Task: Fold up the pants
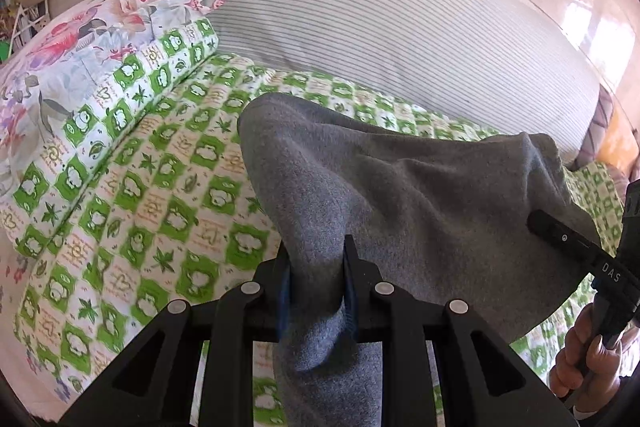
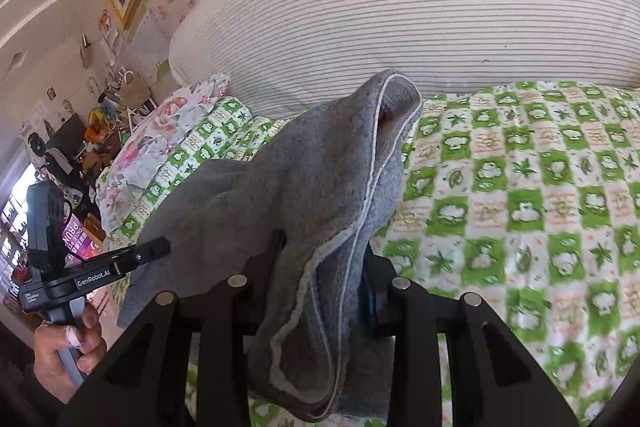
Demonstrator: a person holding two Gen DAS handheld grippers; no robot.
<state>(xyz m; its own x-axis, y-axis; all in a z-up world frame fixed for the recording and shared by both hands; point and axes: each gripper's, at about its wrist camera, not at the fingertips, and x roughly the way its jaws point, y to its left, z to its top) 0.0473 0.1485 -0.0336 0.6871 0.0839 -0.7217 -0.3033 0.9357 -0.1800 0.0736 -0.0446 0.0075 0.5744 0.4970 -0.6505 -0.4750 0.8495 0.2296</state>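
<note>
Both grippers, left gripper (image 1: pixel 316 279) and right gripper (image 2: pixel 324 267), clamp bunched grey pants (image 1: pixel 400 195) above the green bedspread (image 1: pixel 160 187); keep edges level when laying down

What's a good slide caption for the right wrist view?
Right tool clamps grey fleece pants above the green checked bedspread.

A green-and-white checked cotton bedspread (image 1: pixel 132 195) covers the bed; a floral pillow (image 1: pixel 80 39) lies far left, beside a large striped white cushion (image 1: pixel 360 7).
</note>
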